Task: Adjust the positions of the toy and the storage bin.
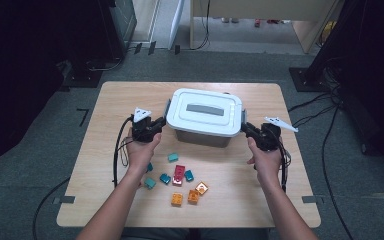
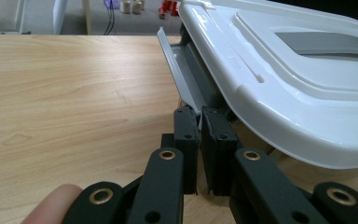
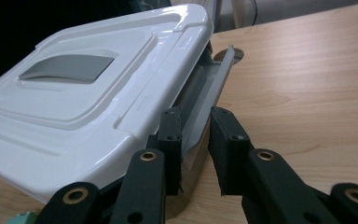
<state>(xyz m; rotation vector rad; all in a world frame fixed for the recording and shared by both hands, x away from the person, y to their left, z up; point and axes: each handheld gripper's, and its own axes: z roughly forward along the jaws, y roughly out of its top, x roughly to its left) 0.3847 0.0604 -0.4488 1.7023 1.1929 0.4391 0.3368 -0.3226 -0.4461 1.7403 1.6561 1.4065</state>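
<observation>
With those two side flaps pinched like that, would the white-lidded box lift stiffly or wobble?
The box looks like rigid plastic, so probably stiff. Its grey side flaps seem hinged and may flex or swing. Gripped at both ends, it should stay level; it is probably light.

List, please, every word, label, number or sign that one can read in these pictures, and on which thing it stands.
There are none to read.
White lid of the box: plain, with a grey inset, no lettering.
Grey latches: unmarked.
Coloured blocks: too small to show any marking.
Both grippers and their grey plates: no marking legible.
</observation>
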